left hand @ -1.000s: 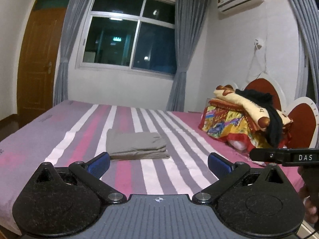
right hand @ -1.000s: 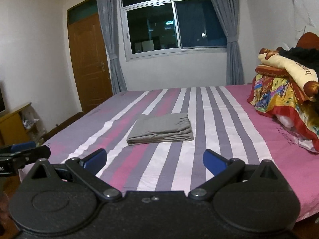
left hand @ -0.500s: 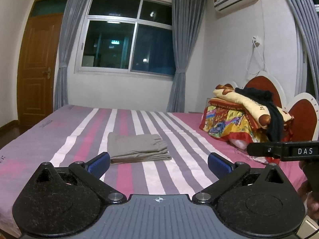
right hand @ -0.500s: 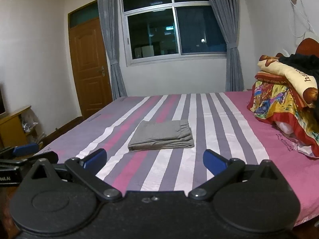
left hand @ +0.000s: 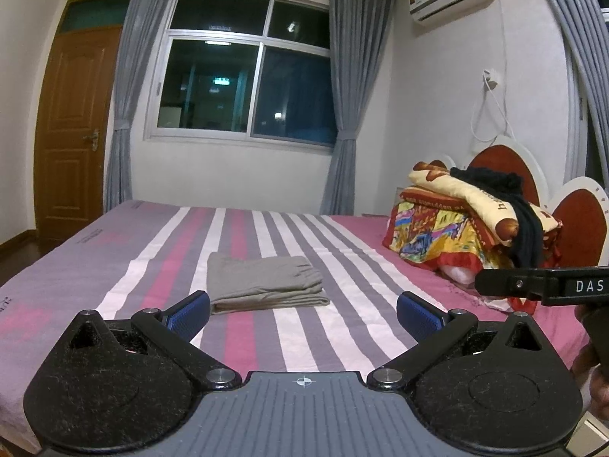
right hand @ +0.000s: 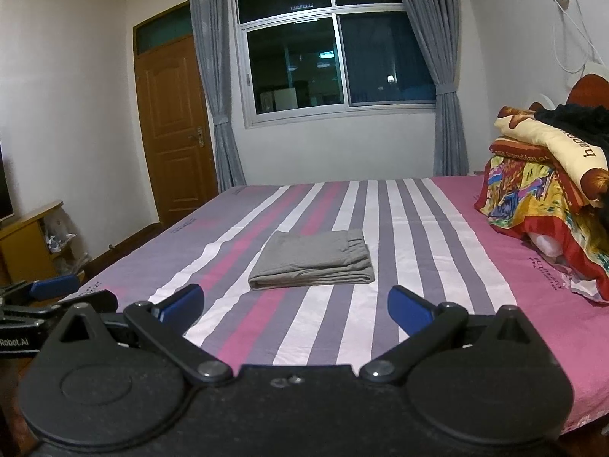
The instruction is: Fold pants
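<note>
The grey pants [left hand: 264,282] lie folded into a flat rectangle on the striped bed [left hand: 114,266]. They also show in the right wrist view [right hand: 314,259] on the same bed [right hand: 456,247]. My left gripper [left hand: 302,314] is open and empty, held back from the pants near the bed's front edge. My right gripper [right hand: 296,306] is open and empty, also well short of the pants. Part of the right gripper [left hand: 540,285] shows at the right of the left wrist view, and part of the left gripper [right hand: 45,297] at the left of the right wrist view.
A pile of colourful quilts and a black garment [left hand: 472,221] sits at the bed's right by the red headboard [left hand: 506,167]. A wooden door [right hand: 171,129], curtained window [right hand: 335,45] and low wooden cabinet [right hand: 26,243] lie beyond the bed.
Both grippers have tilted upward and drawn back a little, so the pants and bed sit lower in view. The pants have not moved. Both grippers stay open.
</note>
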### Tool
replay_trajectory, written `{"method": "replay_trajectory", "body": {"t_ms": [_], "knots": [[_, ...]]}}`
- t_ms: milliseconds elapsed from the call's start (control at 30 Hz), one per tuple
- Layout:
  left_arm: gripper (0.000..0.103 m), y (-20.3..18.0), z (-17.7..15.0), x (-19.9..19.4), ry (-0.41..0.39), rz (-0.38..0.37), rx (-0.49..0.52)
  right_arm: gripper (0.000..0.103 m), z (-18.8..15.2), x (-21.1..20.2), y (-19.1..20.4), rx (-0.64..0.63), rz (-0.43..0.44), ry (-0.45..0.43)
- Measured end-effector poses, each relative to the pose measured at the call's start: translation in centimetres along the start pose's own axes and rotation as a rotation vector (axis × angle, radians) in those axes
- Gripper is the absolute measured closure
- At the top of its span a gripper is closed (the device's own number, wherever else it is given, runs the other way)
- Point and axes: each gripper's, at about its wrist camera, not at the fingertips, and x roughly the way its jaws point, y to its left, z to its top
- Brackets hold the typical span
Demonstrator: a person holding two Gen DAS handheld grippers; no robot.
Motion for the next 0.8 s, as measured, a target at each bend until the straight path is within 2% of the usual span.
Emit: {"method": "replay_trajectory", "body": {"t_ms": [800], "knots": [[0.0, 0.39, -0.13, 0.22, 0.001, 0.0, 0.0, 0.0, 0.07, -0.37, 0.23, -0.013, -0.003, -0.012]]}}
